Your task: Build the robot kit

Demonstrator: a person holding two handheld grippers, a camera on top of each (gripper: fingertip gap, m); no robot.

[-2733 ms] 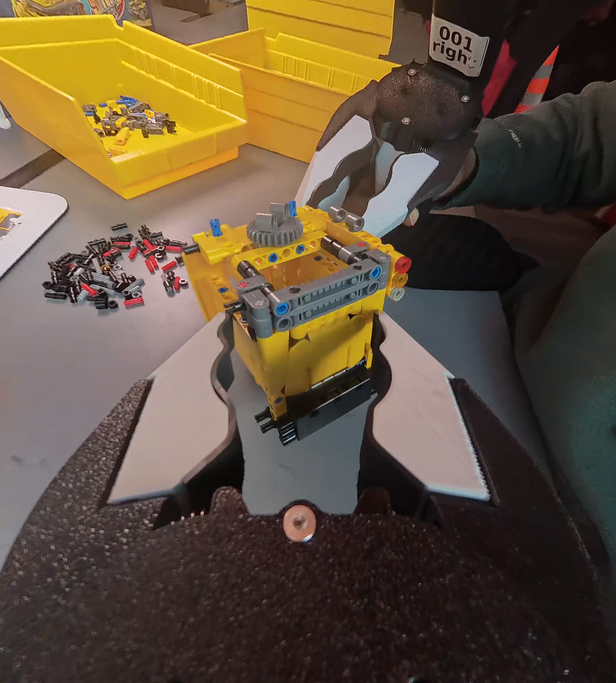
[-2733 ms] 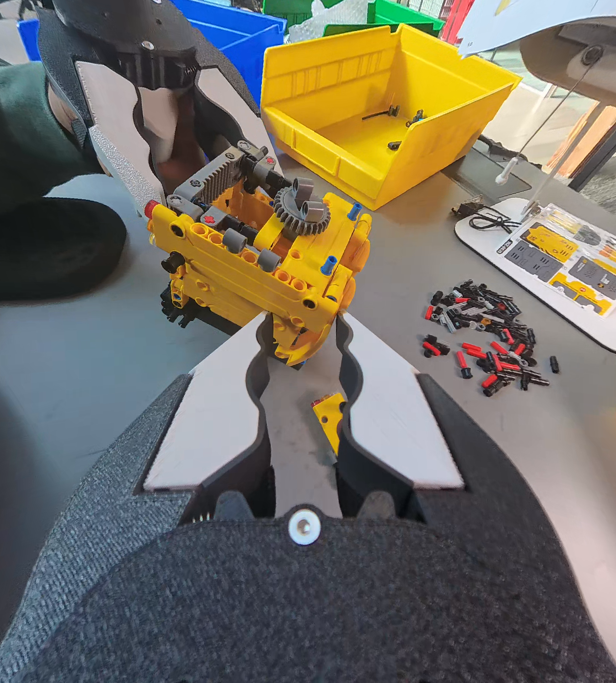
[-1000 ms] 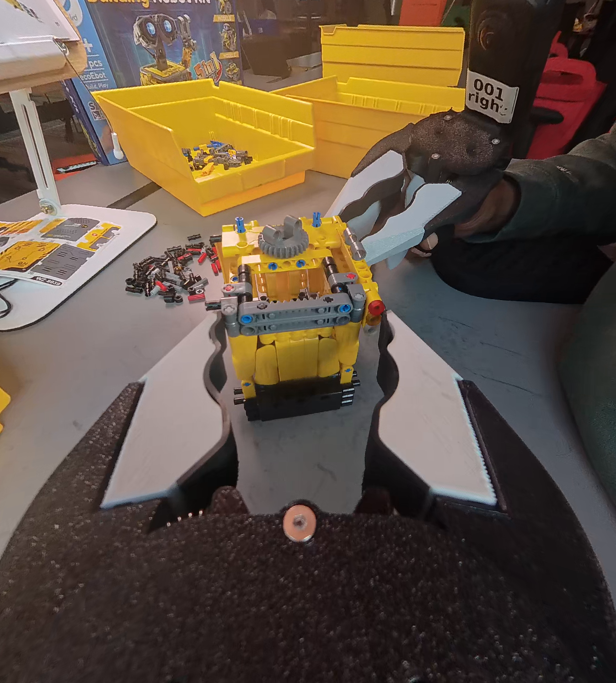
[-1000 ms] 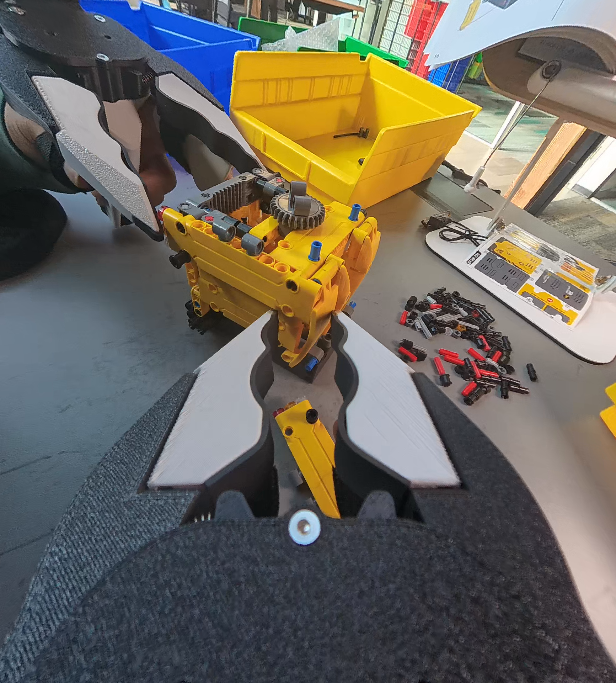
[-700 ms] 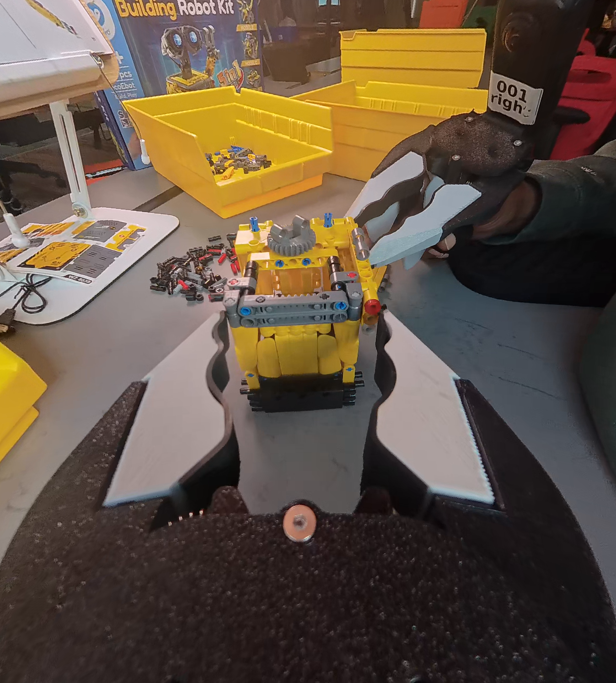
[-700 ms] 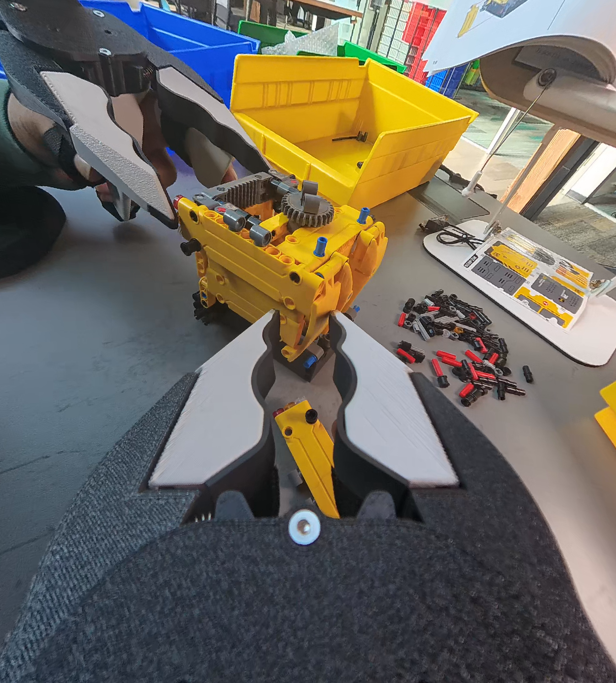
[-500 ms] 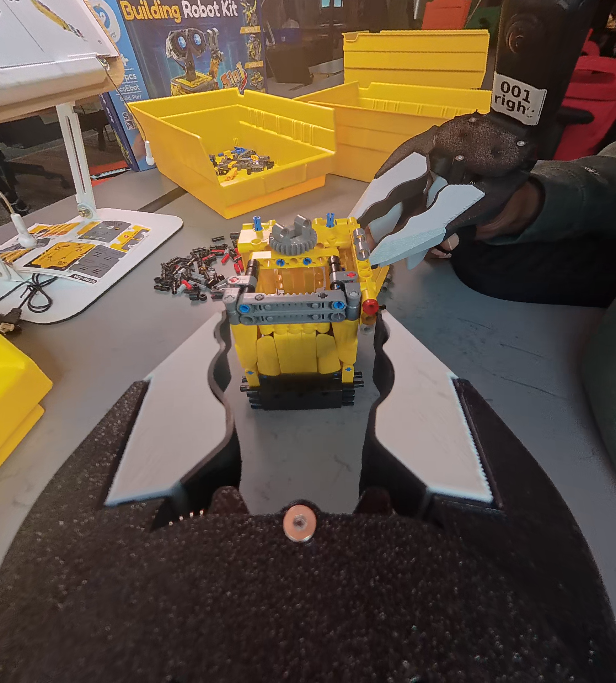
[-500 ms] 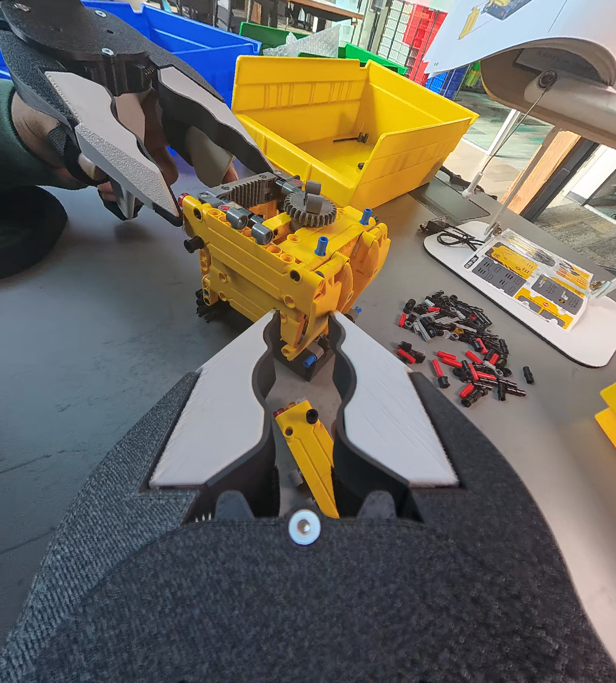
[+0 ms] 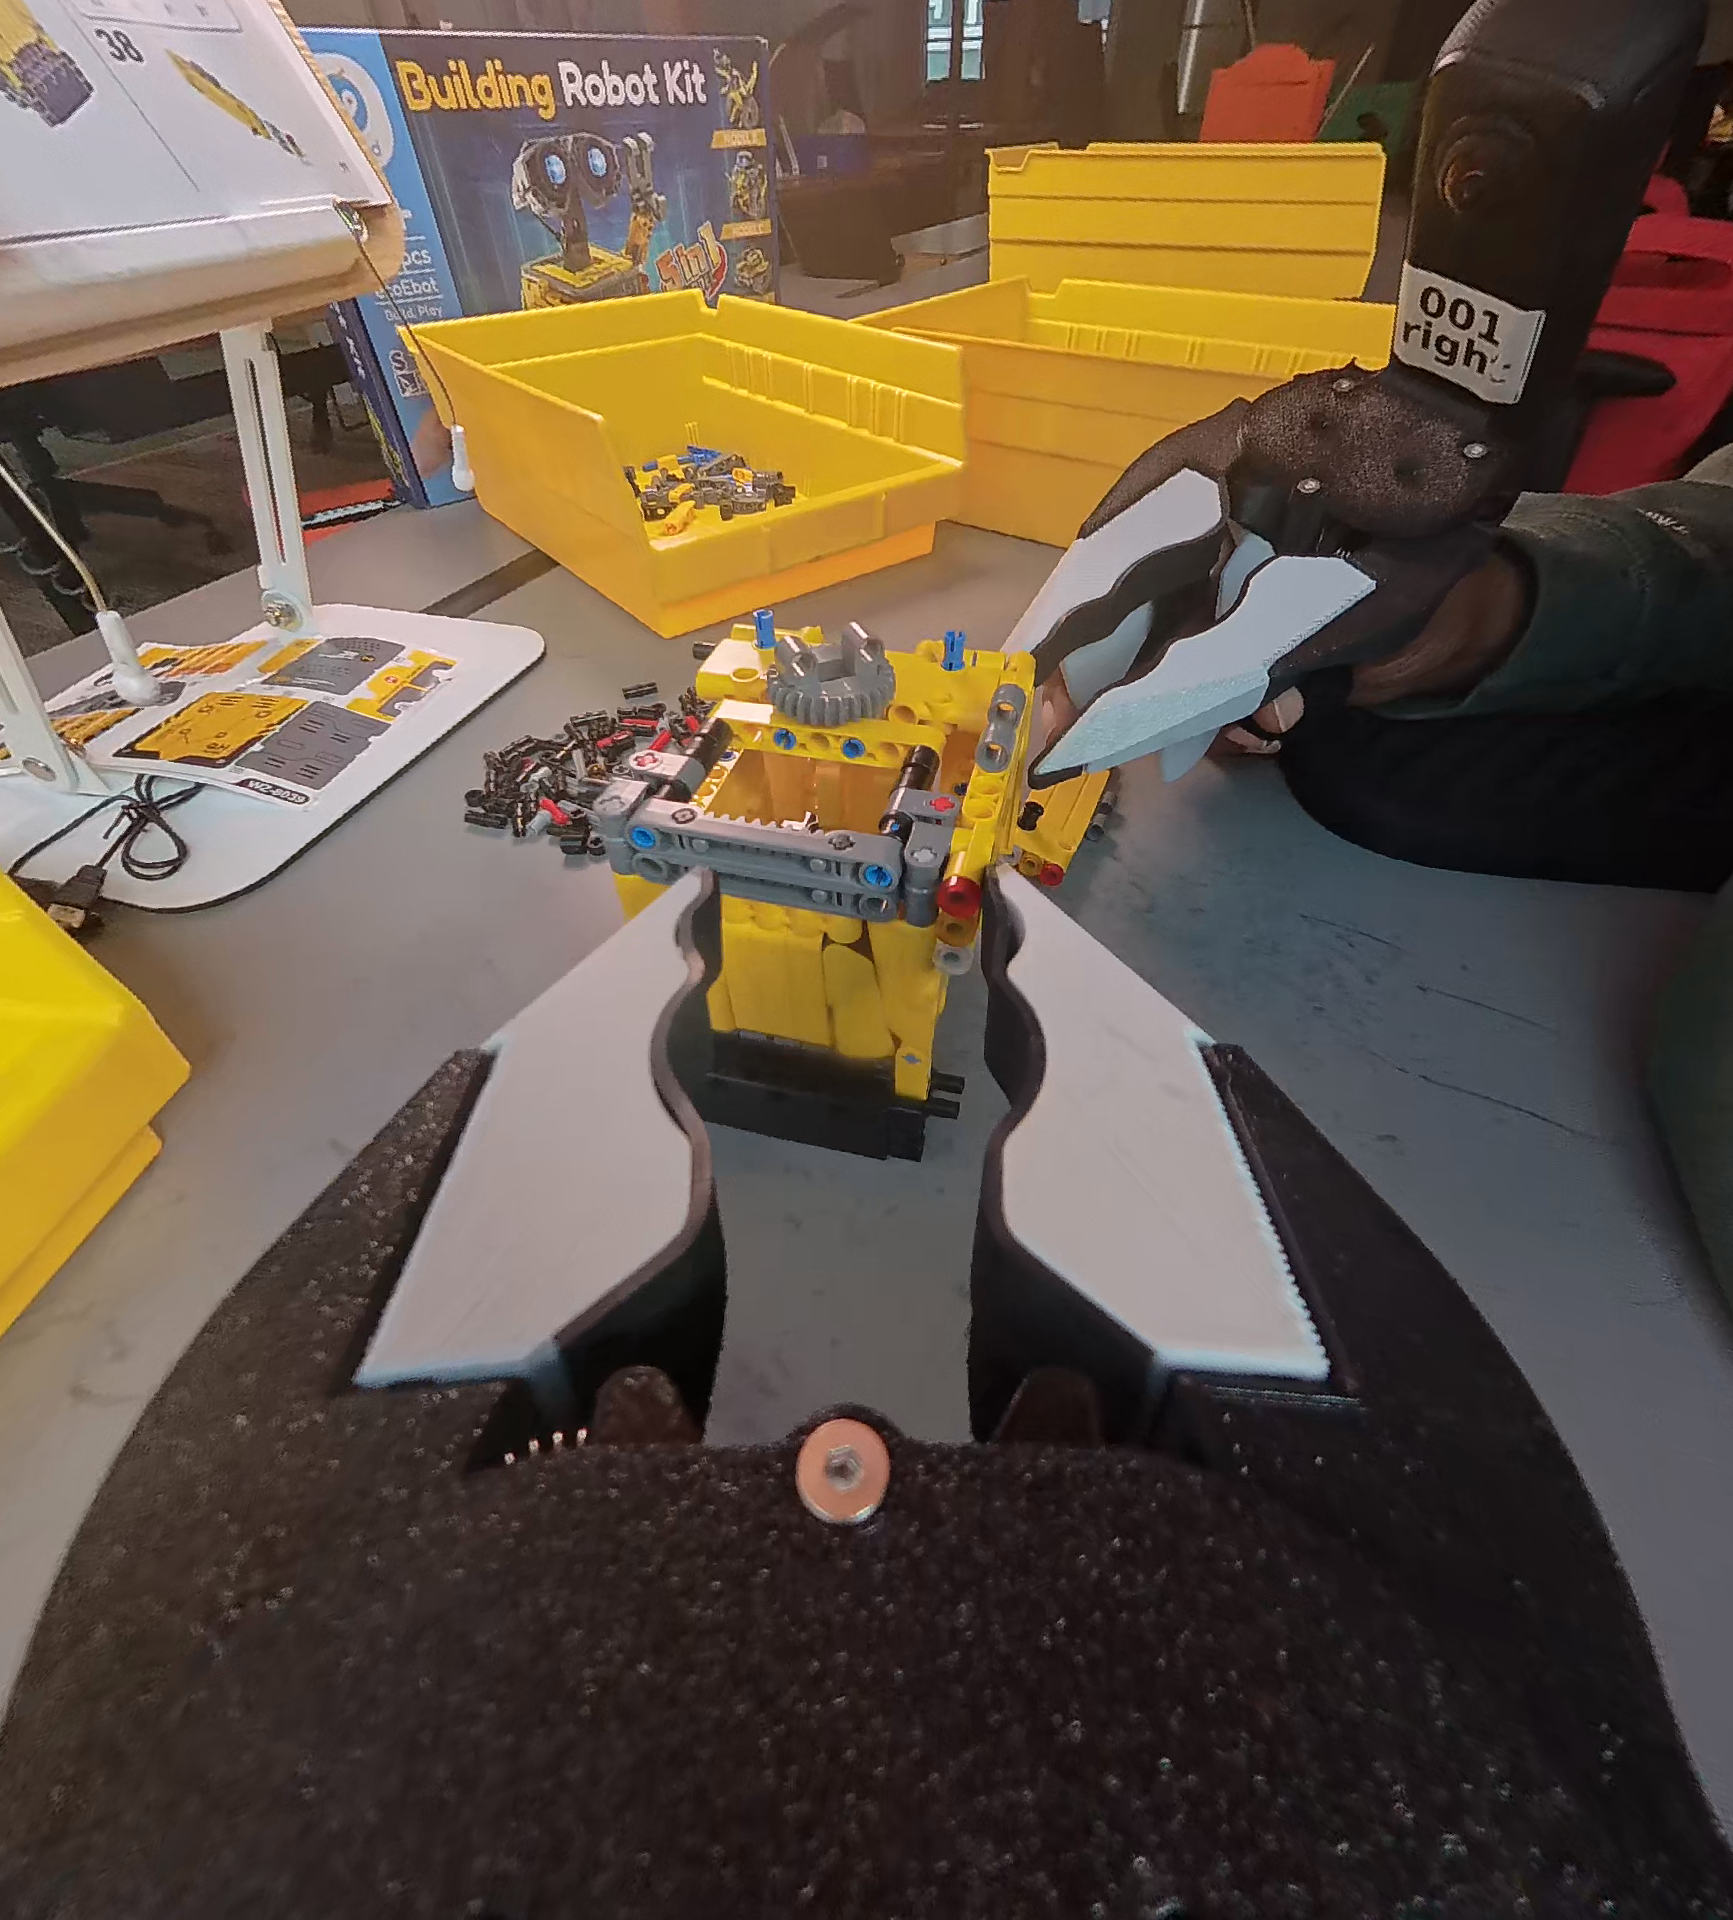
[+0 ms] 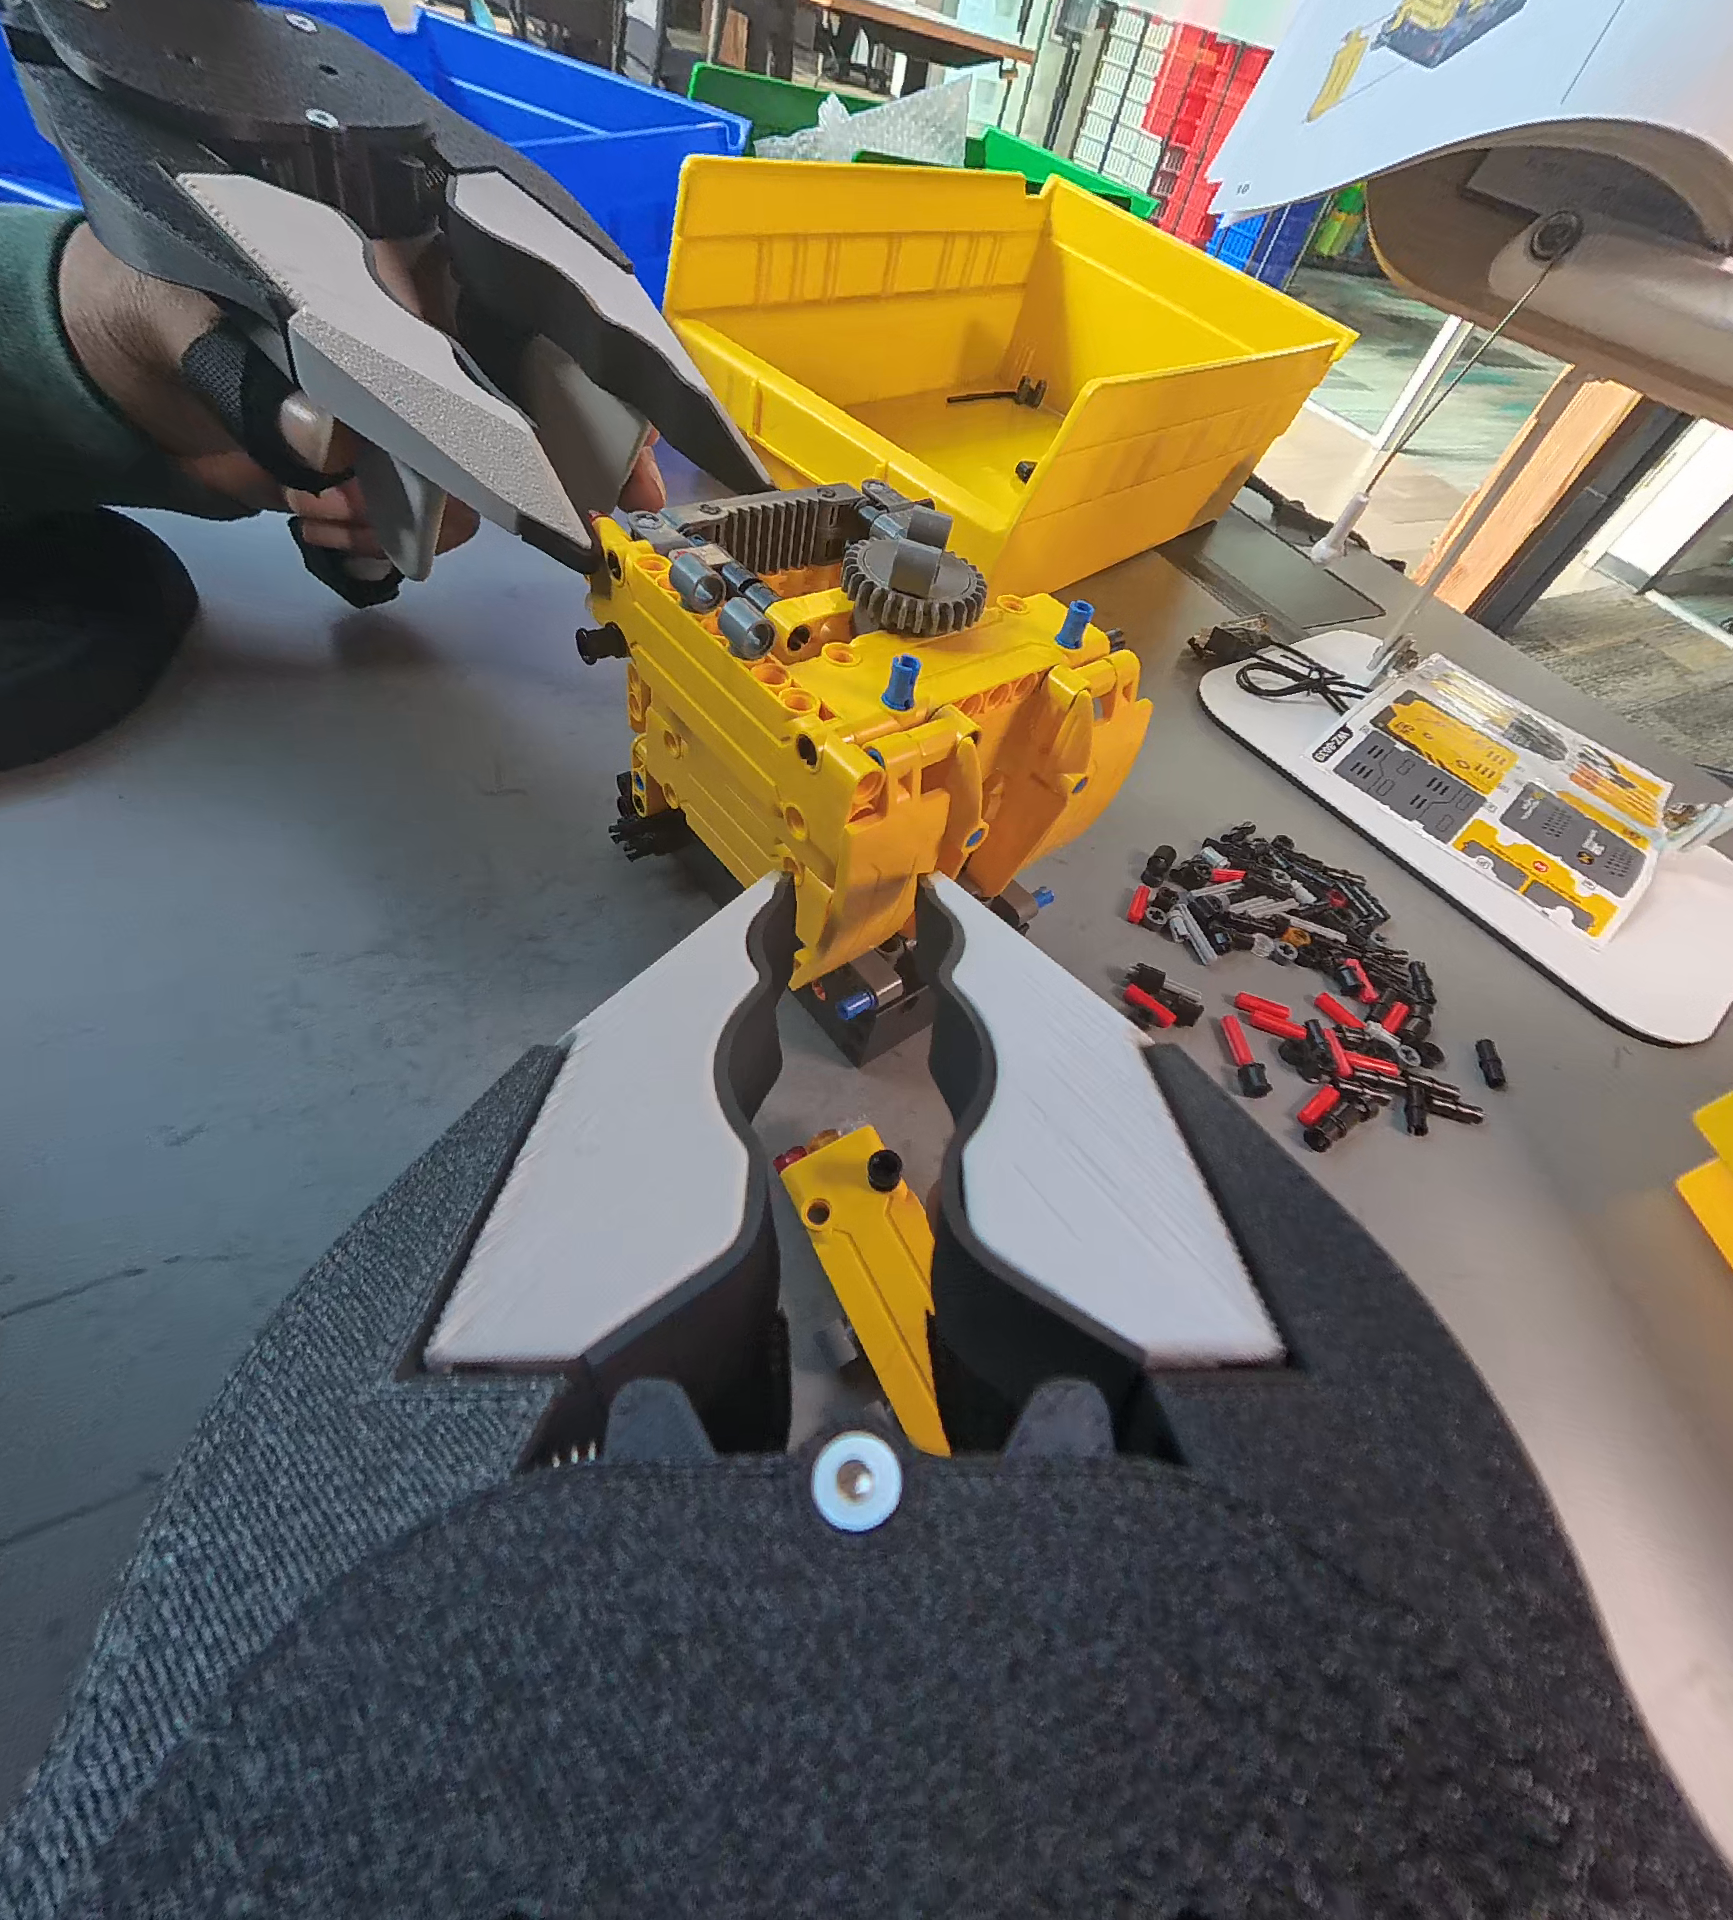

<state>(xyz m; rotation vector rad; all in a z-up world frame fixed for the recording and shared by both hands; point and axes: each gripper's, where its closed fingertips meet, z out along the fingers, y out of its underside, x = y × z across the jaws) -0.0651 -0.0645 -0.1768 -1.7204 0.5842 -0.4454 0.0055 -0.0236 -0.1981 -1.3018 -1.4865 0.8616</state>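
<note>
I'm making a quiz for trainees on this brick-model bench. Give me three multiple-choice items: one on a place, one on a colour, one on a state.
1. Where is the grey gear? A on top of the yellow model; B beneath it; C beside it, lying flat.
2. The loose pins are mostly: A green; B black and red; C white.
3. The left tool is: A spread wide; B holding a pin; C shut on the model.
1A, it sits atop the model; 2B, the heap shows those colours; 3C, its fingers press both sides.
</note>
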